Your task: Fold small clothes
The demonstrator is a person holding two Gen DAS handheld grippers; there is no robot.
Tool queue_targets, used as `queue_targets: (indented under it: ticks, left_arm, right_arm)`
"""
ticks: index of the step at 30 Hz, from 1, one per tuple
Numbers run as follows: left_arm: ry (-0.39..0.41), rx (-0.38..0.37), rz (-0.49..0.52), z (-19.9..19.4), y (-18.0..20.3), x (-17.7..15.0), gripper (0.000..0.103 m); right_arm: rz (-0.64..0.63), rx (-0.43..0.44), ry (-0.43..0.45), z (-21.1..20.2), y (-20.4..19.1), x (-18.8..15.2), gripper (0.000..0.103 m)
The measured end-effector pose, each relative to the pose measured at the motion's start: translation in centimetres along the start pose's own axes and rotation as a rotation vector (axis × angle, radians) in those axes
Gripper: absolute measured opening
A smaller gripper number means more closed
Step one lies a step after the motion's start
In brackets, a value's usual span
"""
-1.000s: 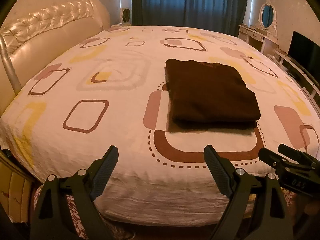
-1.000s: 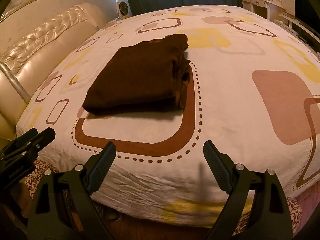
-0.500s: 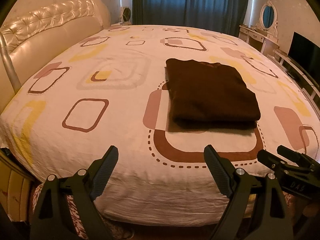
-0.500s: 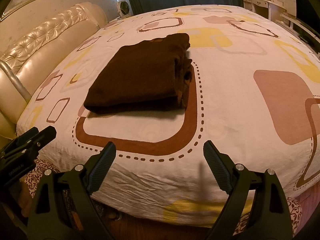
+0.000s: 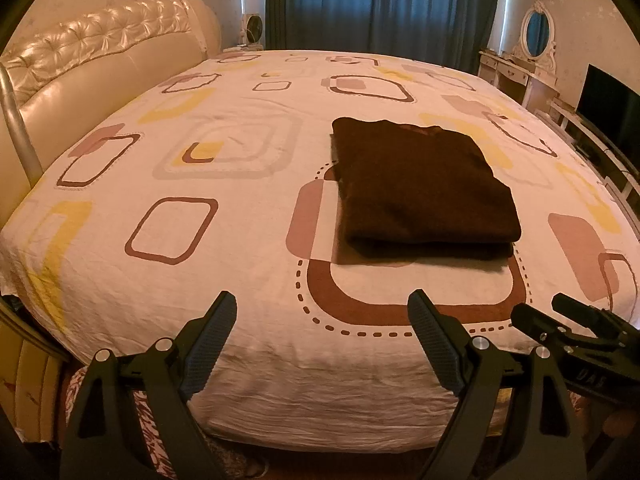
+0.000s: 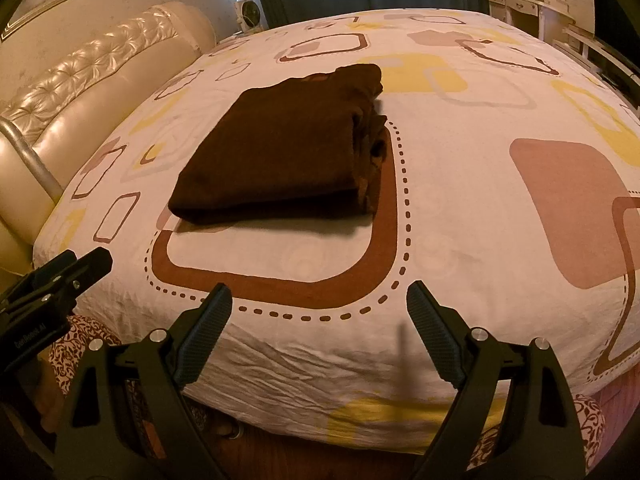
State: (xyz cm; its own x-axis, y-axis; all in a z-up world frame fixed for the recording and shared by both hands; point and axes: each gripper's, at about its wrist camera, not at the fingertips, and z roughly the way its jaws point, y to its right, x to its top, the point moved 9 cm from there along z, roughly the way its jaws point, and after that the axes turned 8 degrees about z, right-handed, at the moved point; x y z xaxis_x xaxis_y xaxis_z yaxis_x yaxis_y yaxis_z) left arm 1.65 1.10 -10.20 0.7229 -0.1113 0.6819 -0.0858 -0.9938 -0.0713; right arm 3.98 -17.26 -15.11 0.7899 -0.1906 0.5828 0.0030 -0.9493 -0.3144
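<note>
A dark brown garment [image 5: 420, 188] lies folded into a neat rectangle on the patterned bed sheet [image 5: 224, 240]; it also shows in the right wrist view [image 6: 280, 152]. My left gripper [image 5: 322, 304] is open and empty, held back over the bed's near edge, apart from the garment. My right gripper [image 6: 320, 296] is open and empty, also at the near edge. The right gripper shows at the lower right of the left wrist view [image 5: 576, 328], and the left gripper at the lower left of the right wrist view [image 6: 60, 280].
A padded cream headboard [image 5: 92, 76] runs along the left. Blue curtains [image 5: 380, 4] hang at the back. A white dressing table with oval mirror [image 5: 532, 56] and a dark TV screen [image 5: 612, 108] stand at the right. A small fan [image 5: 253, 28] sits near the headboard.
Both grippers have drifted slightly back and up from the bed edge. The folded garment has not moved.
</note>
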Motion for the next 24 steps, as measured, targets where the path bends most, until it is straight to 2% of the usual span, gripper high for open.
queue_targets:
  ticks: [11,19,24]
  left_arm:
    - [-0.006,0.001,0.001,0.1,0.1,0.0,0.088]
    - [0.053,0.005,-0.02,-1.0,0.0,0.8,0.09]
    - [0.028,-0.002,-0.037,-0.7,-0.2,0.8,0.09]
  right_arm:
    - [-0.002,0.0,-0.003,0.1,-0.1,-0.2,0.089]
    - [-0.012,0.007,-0.006,0.3,0.0,-0.1,0.089]
    - [-0.01,0.008,-0.006,0.3,0.3,0.2,0.089]
